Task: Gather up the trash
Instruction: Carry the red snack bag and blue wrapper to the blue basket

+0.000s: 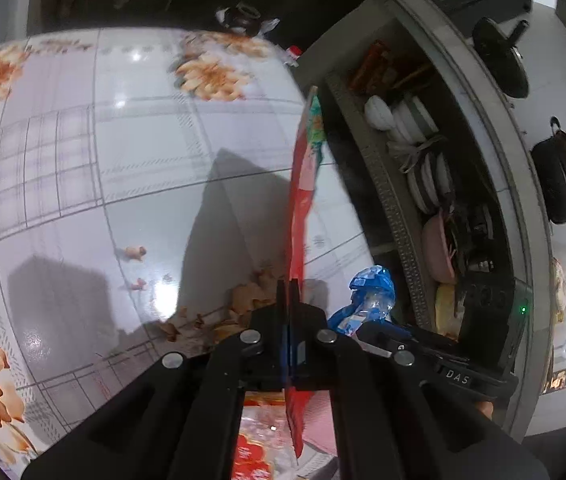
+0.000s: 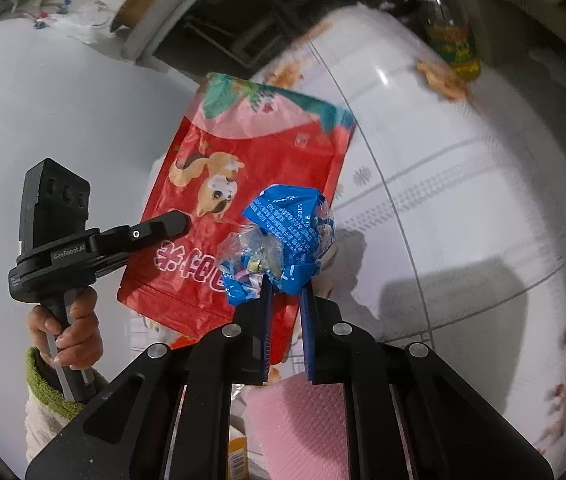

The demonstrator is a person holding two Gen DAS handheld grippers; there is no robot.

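Observation:
My left gripper (image 1: 291,286) is shut on a red snack bag (image 1: 303,184), seen edge-on and held upright above the table. In the right wrist view the same red bag (image 2: 243,168) shows its printed dog face, with the left gripper (image 2: 181,222) clamped on its left edge. My right gripper (image 2: 287,292) is shut on a crumpled blue and clear plastic wrapper (image 2: 283,236), held just in front of the red bag. That wrapper also shows in the left wrist view (image 1: 367,296). Brown shell scraps (image 1: 243,304) lie on the table under the bag.
A floral plastic tablecloth (image 1: 103,160) covers the table. A dish cupboard (image 1: 423,184) with bowls stands to the right, and a black pot (image 1: 563,180) beyond it. An oil bottle (image 2: 451,36) stands past the table's far edge. A pink sheet (image 2: 303,428) lies below the grippers.

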